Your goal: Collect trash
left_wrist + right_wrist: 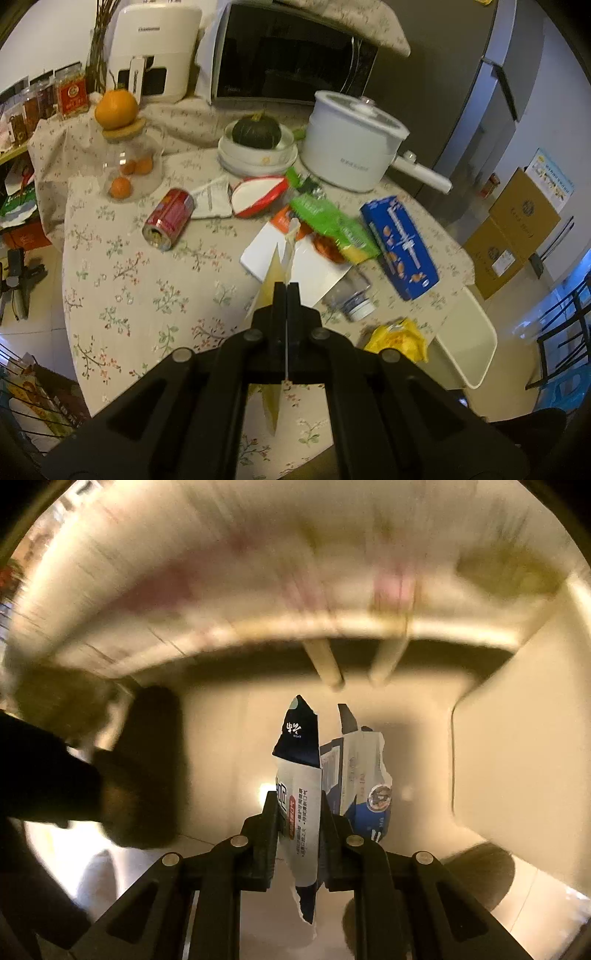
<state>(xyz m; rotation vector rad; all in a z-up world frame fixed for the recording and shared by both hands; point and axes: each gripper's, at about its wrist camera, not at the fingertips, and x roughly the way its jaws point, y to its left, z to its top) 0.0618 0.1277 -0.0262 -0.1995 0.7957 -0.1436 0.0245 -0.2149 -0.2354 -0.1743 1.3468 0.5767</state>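
Observation:
My left gripper point(286, 286) is shut on a thin pale yellow paper piece point(274, 273) and holds it above the floral tablecloth point(147, 288). Ahead of it lie a red can point(168, 218) on its side, a white box point(295, 262), a green wrapper point(332, 223), a blue biscuit box point(400, 245), a clear plastic bottle point(352, 295) and a yellow wrapper point(400, 338). A cream bin point(472, 343) hangs at the table's right edge. My right gripper point(298, 797) is shut on a torn blue and white wrapper point(299, 775) inside the cream bin point(517, 757).
At the back stand a microwave point(291, 55), a white air fryer point(155, 51), a white electric pot point(351, 144), a bowl with a dark squash point(256, 142) and a glass jar with oranges point(131, 162). Cardboard boxes point(517, 229) sit on the floor at right.

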